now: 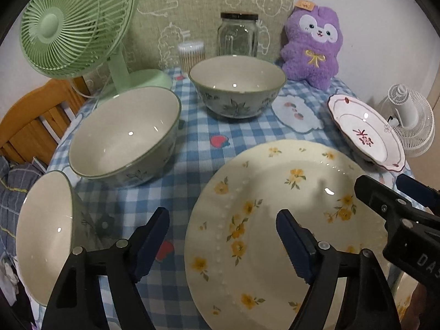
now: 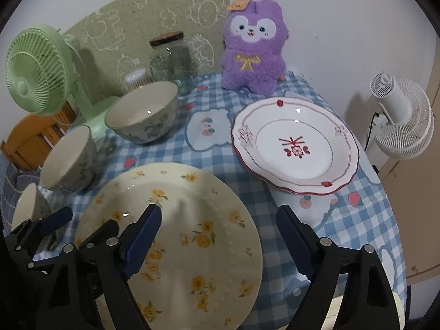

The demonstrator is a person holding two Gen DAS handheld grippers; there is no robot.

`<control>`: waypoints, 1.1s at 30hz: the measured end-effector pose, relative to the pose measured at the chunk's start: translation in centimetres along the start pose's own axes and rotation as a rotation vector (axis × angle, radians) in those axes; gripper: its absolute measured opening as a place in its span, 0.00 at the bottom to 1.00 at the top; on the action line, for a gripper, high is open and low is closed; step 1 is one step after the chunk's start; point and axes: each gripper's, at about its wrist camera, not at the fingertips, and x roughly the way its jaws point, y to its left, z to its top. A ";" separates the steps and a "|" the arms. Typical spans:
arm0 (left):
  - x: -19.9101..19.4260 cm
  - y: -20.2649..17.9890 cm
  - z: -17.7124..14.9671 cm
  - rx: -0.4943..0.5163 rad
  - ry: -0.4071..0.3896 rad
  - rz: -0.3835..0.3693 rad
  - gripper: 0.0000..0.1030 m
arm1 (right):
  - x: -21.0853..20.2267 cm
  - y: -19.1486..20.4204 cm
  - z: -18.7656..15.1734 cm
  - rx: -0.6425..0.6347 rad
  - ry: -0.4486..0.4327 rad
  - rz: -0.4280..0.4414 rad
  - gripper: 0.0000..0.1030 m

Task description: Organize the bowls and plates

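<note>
A cream plate with yellow flowers (image 1: 275,220) (image 2: 176,236) lies at the table's front. A white plate with red trim (image 1: 368,132) (image 2: 295,145) sits at the right. Three white bowls with green leaf patterns stand on the left: a far one (image 1: 238,86) (image 2: 143,112), a middle one (image 1: 123,137) (image 2: 68,159) and a near one (image 1: 46,233) (image 2: 26,206). My left gripper (image 1: 222,243) is open and empty over the flower plate's left rim. My right gripper (image 2: 220,242) is open and empty over that plate's right rim, and shows in the left wrist view (image 1: 385,192).
A green fan (image 1: 74,24), a glass jar (image 1: 238,34), a cotton swab box (image 1: 191,55) and a purple plush toy (image 1: 313,44) line the back of the blue checked tablecloth (image 1: 192,148). A white coaster (image 1: 298,112) lies mid-table. A white fan (image 2: 401,121) stands off the right edge.
</note>
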 end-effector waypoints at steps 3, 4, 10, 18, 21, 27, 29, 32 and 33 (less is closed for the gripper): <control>0.6 -0.1 -0.1 -0.007 0.019 -0.011 0.75 | 1.0 -0.1 -0.3 0.007 0.035 0.007 0.80; 0.8 -0.2 -0.1 -0.006 0.024 -0.014 0.75 | 1.4 -0.1 -0.4 0.011 0.047 0.012 0.80; 1.6 -0.4 -0.4 -0.002 0.063 -0.029 0.70 | 2.5 -0.1 -1.0 0.013 0.087 0.021 0.72; 1.8 -0.1 -0.6 -0.024 0.068 -0.039 0.68 | 3.2 -0.3 -1.4 0.001 0.120 0.007 0.66; 1.8 -0.1 -0.6 -0.020 0.070 -0.043 0.68 | 3.3 -0.2 -1.6 -0.004 0.127 0.005 0.64; 1.7 -0.2 -0.8 -0.010 0.078 -0.041 0.68 | 3.3 0.0 -1.9 -0.025 0.136 -0.012 0.63; 1.6 -0.2 -0.8 -0.004 0.081 -0.038 0.68 | 3.3 0.0 -2.0 -0.026 0.144 -0.012 0.63; 1.5 -0.3 -0.9 -0.004 0.082 -0.032 0.68 | 3.1 0.0 -2.0 -0.032 0.146 -0.016 0.63; 1.5 -0.4 -0.9 -0.004 0.080 -0.029 0.68 | 3.1 0.0 -2.1 -0.032 0.145 -0.019 0.63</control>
